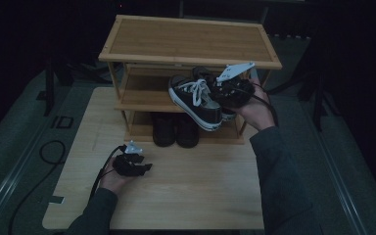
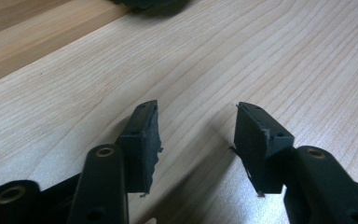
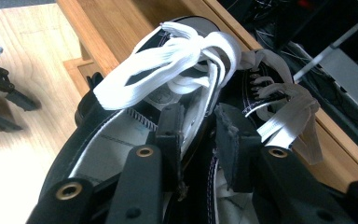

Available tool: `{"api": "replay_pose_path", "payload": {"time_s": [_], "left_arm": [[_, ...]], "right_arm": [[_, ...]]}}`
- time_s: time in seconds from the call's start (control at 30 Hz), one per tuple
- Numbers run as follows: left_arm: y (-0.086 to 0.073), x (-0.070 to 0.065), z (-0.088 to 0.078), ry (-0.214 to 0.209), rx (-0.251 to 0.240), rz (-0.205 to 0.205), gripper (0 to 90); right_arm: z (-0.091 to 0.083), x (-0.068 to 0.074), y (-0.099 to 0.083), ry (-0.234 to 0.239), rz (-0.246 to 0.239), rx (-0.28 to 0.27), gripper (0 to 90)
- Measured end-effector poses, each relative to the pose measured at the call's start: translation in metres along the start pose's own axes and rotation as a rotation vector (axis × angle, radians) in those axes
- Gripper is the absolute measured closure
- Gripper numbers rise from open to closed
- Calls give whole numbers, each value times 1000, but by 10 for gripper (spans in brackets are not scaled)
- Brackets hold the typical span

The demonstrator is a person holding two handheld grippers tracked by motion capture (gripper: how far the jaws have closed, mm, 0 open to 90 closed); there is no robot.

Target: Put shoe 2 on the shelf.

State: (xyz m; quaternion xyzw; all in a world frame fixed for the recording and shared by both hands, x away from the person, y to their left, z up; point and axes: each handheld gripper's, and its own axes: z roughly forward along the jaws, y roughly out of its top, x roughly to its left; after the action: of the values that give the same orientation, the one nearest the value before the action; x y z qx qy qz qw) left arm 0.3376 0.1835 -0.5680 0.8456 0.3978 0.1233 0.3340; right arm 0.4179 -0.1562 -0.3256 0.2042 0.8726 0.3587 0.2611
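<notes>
The pair of black canvas sneakers (image 1: pixel 198 100) with white laces (image 3: pixel 177 60) hangs in front of the middle shelf of the bamboo shoe rack (image 1: pixel 188 39), above the black shoes (image 1: pixel 175 129) on its bottom shelf. Shelving them looks underway; next they need sliding level onto that middle shelf. The right gripper (image 3: pixel 198 126) pinches their inner collars together. The left gripper (image 2: pixel 196 133) rests spread and empty over the table (image 2: pixel 284 56), well before the rack.

A wooden rack (image 1: pixel 190 40) stands at the table's (image 1: pixel 200 191) far edge. Two dark shoes (image 1: pixel 175 129) sit on its bottom shelf.
</notes>
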Motion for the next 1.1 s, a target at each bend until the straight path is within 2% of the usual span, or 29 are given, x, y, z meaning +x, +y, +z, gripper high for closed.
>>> {"api": "replay_pose_path", "payload": {"time_s": [0.2,0.27,0.37,0.53,0.77,0.97,1.1], "left_arm": [[3,-3,-2,-14,43,-1,552],[6,-8,-4,-20,56,19,560],[10,-13,-8,-34,41,30,564],[16,-17,-16,-44,28,39,568],[23,-17,-26,-60,5,40,581],[31,-16,-33,-59,-13,52,584],[36,-16,-34,-63,-19,56,583]], "right_arm": [[-5,-1,-1,42,0,6,737],[-7,-1,-2,55,0,-1,737],[-9,0,-2,64,0,-8,744],[-15,0,-2,98,28,-43,769],[-21,1,-1,148,49,-87,811],[-22,5,-1,168,38,-94,798],[-24,6,-2,195,47,-123,799]]}}
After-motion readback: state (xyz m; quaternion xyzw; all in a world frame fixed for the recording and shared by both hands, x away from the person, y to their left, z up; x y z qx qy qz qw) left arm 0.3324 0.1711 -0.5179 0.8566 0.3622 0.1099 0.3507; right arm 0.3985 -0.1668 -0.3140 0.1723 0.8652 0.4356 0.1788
